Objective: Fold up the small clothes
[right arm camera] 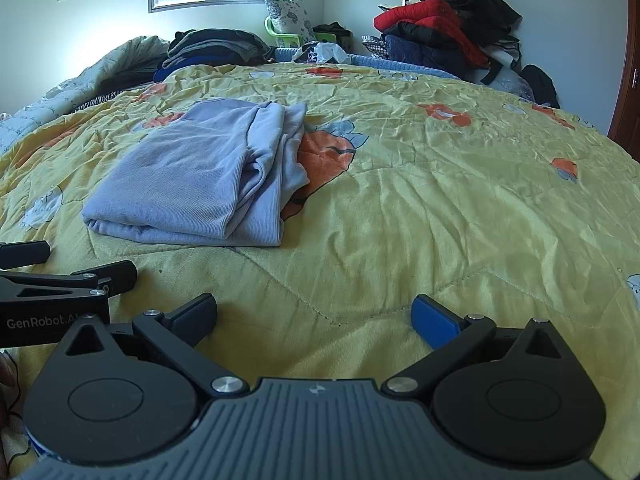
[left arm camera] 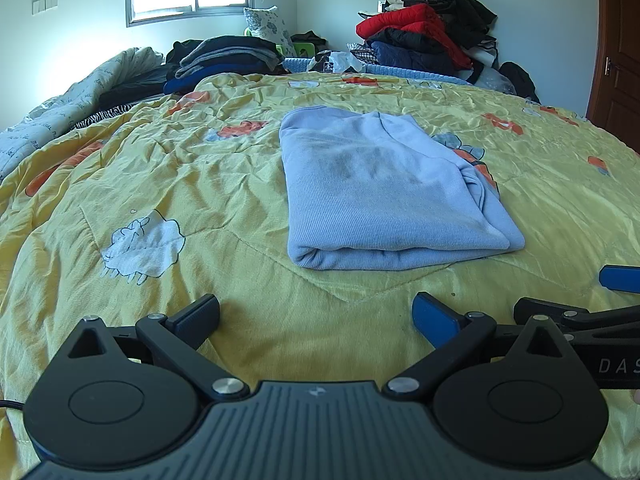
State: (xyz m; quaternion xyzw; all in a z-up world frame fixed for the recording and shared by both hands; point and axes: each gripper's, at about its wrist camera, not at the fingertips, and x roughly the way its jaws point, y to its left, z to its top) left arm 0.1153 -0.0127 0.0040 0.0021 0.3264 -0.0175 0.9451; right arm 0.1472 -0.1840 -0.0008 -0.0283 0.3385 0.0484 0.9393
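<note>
Both hand-held grippers, left and right, released, empty, over quilt. Sweater folded; soft, light, limp. Pinch corners near fold edge.

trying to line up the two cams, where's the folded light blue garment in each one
Left wrist view: the light blue garment lies center, slightly right, on the yellow quilt, ahead of the open left gripper.
Right wrist view: it lies left of center, ahead and left of the open right gripper.
Shared landmark: the red jacket on the far pile.
</note>
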